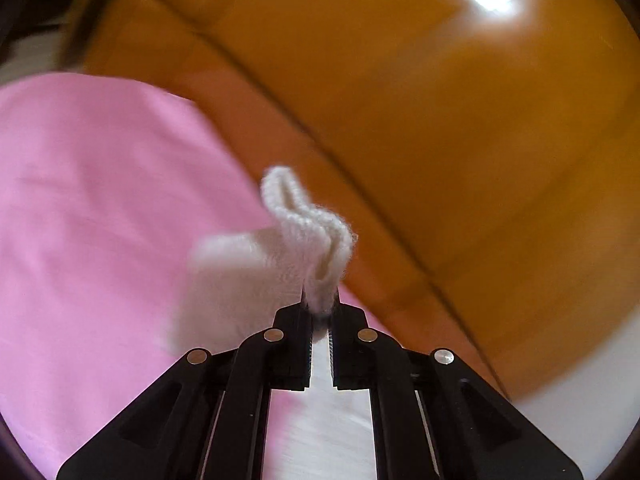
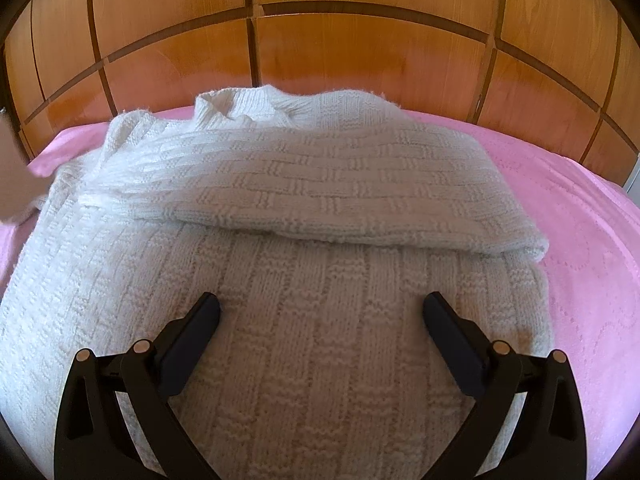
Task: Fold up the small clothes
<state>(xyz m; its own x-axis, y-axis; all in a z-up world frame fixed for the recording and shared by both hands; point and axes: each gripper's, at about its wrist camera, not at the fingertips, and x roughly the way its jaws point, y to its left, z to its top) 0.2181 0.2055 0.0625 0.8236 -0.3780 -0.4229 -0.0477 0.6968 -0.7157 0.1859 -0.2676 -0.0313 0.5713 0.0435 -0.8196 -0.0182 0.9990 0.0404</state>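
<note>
A white knitted sweater (image 2: 304,208) lies on the pink bedsheet (image 2: 580,248), one sleeve folded across its body. My right gripper (image 2: 320,308) stands open just above the sweater's lower body, with only flat knit showing between its fingers. In the left wrist view my left gripper (image 1: 319,304) is shut on a ribbed white cuff (image 1: 308,232) of the sweater, which sticks up past the fingertips. The cuff is lifted above the pink sheet (image 1: 100,220). That view is blurred by motion.
A wooden headboard (image 2: 360,40) with dark inlay lines rises behind the bed and fills the upper right of the left wrist view as well, headboard (image 1: 460,140). A blurred pale shape (image 2: 12,176) sits at the left edge of the right wrist view.
</note>
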